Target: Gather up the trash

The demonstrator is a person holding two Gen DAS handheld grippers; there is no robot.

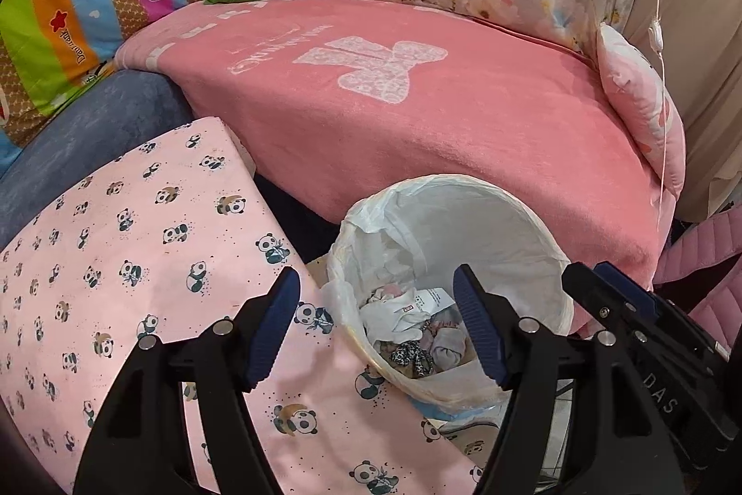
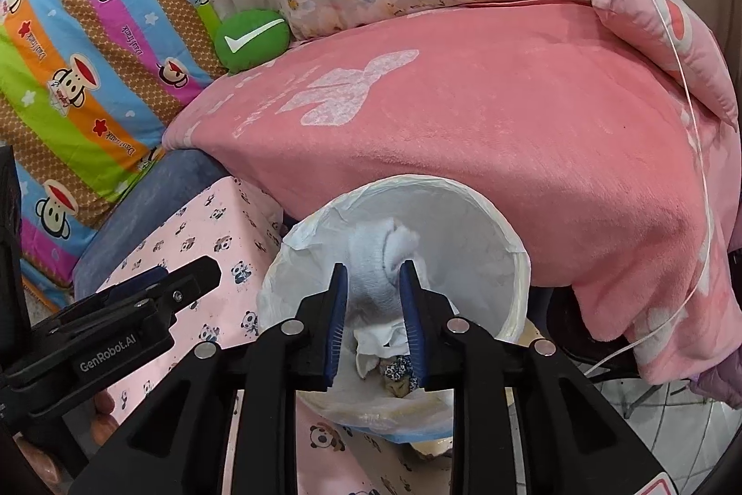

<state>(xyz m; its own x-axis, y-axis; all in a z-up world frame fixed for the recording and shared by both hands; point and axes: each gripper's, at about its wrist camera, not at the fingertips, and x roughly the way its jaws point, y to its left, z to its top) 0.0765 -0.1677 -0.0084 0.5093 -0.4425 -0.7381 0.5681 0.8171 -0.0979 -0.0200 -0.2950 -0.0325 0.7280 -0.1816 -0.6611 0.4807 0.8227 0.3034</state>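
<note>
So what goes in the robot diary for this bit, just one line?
step: drop trash | right gripper: shut on white sock, over trash bin | left gripper: open, empty, beside bin | bin: already holds trash

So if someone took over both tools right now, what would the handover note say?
Right tool: shut on a white sock, held over the mouth of the lined trash bin.
Left tool: open, empty, beside the bin, over the panda-print cloth.
Done: crumpled paper and fabric scraps already lie in the bin.
Left: release the sock into the bin, then check the pink blanket for more trash.
</note>
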